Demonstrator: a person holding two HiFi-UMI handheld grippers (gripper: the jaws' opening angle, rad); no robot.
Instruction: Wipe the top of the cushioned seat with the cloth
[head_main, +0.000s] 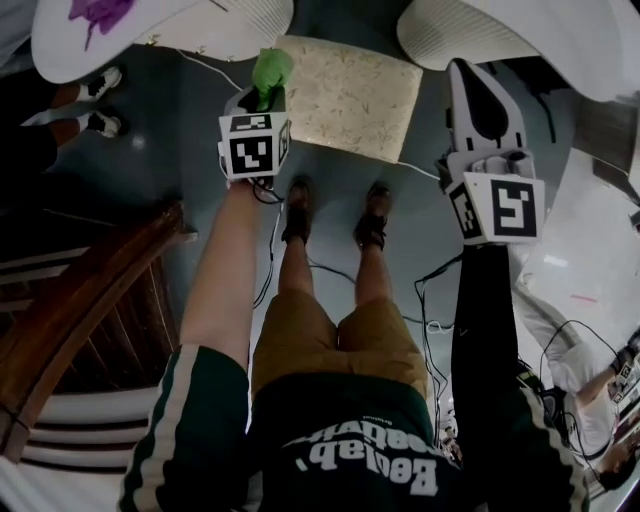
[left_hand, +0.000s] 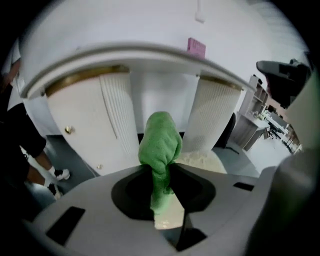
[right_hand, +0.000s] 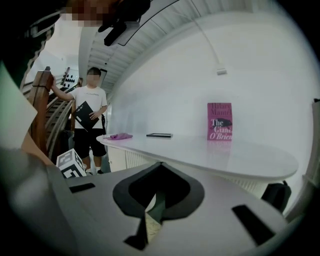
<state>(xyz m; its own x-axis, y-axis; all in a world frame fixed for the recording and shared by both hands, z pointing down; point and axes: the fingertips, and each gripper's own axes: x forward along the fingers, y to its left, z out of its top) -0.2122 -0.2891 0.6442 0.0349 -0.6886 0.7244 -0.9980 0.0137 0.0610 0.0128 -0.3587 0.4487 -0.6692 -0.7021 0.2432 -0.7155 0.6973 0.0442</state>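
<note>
The cushioned seat (head_main: 345, 95) is a cream, patterned square pad on the floor just ahead of the person's feet. In the left gripper view a strip of it (left_hand: 202, 161) shows behind the jaws. A green cloth (head_main: 270, 72) sticks up out of my left gripper (head_main: 265, 97), which hangs over the seat's left edge. The same cloth (left_hand: 160, 145) is bunched and pinched in that gripper (left_hand: 162, 192). My right gripper (head_main: 470, 78) hovers to the right of the seat, jaws together and holding nothing (right_hand: 152, 215).
White round tables (head_main: 150, 30) (head_main: 530, 30) overhang the seat at the far side. A wooden stair rail (head_main: 90, 300) runs at the left. Cables (head_main: 430, 300) trail on the floor. A standing person (right_hand: 90, 115), a pink book (right_hand: 220, 121) and a purple cloth (right_hand: 120, 136) show in the right gripper view.
</note>
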